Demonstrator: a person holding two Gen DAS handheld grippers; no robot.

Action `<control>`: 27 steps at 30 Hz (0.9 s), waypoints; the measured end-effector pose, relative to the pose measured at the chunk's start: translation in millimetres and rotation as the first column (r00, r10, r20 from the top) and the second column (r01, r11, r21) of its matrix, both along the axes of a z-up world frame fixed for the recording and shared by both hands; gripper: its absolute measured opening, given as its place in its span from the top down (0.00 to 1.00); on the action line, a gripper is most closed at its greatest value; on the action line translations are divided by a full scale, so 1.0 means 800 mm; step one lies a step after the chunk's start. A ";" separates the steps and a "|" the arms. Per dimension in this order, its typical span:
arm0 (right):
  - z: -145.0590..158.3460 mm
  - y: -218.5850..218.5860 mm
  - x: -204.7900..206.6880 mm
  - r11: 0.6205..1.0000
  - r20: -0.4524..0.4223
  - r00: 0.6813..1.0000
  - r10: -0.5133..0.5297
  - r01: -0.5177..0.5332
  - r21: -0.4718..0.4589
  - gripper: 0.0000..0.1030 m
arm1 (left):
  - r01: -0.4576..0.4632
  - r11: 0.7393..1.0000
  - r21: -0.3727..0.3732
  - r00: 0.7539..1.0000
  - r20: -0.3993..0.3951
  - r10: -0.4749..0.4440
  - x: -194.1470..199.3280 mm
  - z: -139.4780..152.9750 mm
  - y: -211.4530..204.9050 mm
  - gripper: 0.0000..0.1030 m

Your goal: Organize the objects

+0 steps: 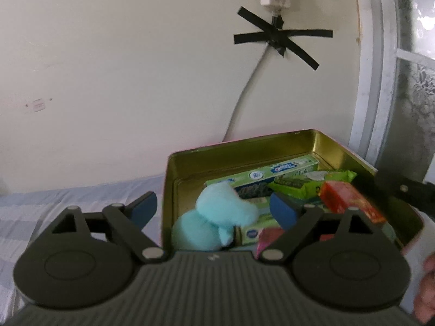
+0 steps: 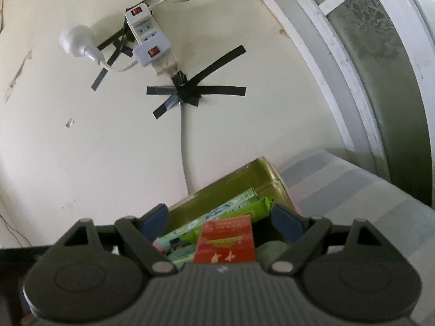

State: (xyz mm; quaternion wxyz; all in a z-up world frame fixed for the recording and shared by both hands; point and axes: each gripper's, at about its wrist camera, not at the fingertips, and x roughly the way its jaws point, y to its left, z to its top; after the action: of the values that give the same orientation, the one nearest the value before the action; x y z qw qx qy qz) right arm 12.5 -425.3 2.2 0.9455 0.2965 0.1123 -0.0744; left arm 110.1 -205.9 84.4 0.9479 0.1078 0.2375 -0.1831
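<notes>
An open gold tin box (image 1: 244, 146) sits on the bed against the wall; it also shows in the right wrist view (image 2: 261, 174). Inside lie a green toothpaste carton (image 1: 261, 174), a green snack packet (image 1: 312, 180), a red-orange box (image 1: 350, 201), a pink packet (image 1: 269, 240) and a light-blue plush toy (image 1: 220, 214). My left gripper (image 1: 213, 209) is open, its fingers either side of the plush toy, one finger outside the tin's left wall. My right gripper (image 2: 220, 217) is open above the tin, with the red box (image 2: 227, 240), toothpaste carton (image 2: 217, 212) and green packet (image 2: 252, 206) between its fingers.
The bed has a pale blue checked sheet (image 1: 54, 203). On the cream wall a power strip (image 2: 148, 40) and its cable (image 2: 185, 146) are fixed with black tape (image 1: 280, 40). A white window frame (image 2: 339, 81) stands at the right. A hand (image 1: 426, 285) shows at the right edge.
</notes>
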 end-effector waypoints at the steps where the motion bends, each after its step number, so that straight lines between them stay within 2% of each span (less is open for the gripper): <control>1: 0.000 0.005 0.001 1.000 -0.019 1.000 -0.001 0.001 0.009 0.16 | 0.004 1.000 -0.004 1.000 -0.003 -0.004 -0.005 0.000 0.006 0.11; 7: 0.015 0.067 -0.025 0.999 -0.021 1.000 0.018 -0.019 -0.048 0.16 | 0.006 1.000 -0.030 1.000 -0.010 -0.007 -0.033 -0.002 0.044 0.11; 13: 0.037 0.130 -0.075 0.994 0.010 1.000 -0.011 0.012 -0.110 0.13 | 0.015 0.999 -0.052 1.000 -0.005 -0.015 -0.059 -0.011 0.077 0.09; 21: 0.053 0.164 -0.125 0.995 0.004 0.999 -0.044 0.044 -0.084 0.13 | 0.035 0.996 -0.088 0.999 -0.017 -0.036 -0.090 -0.023 0.113 0.07; 27: 0.064 0.188 -0.145 0.993 0.011 0.999 -0.047 0.048 -0.106 0.05 | 0.055 0.994 -0.093 0.998 -0.020 -0.057 -0.112 -0.029 0.132 0.03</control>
State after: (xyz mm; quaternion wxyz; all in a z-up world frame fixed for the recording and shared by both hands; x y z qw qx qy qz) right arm -103.2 -274.8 53.5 0.9584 0.2485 0.0970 -0.1013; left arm 20.5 -100.7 61.1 0.9436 0.0683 0.2364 -0.2215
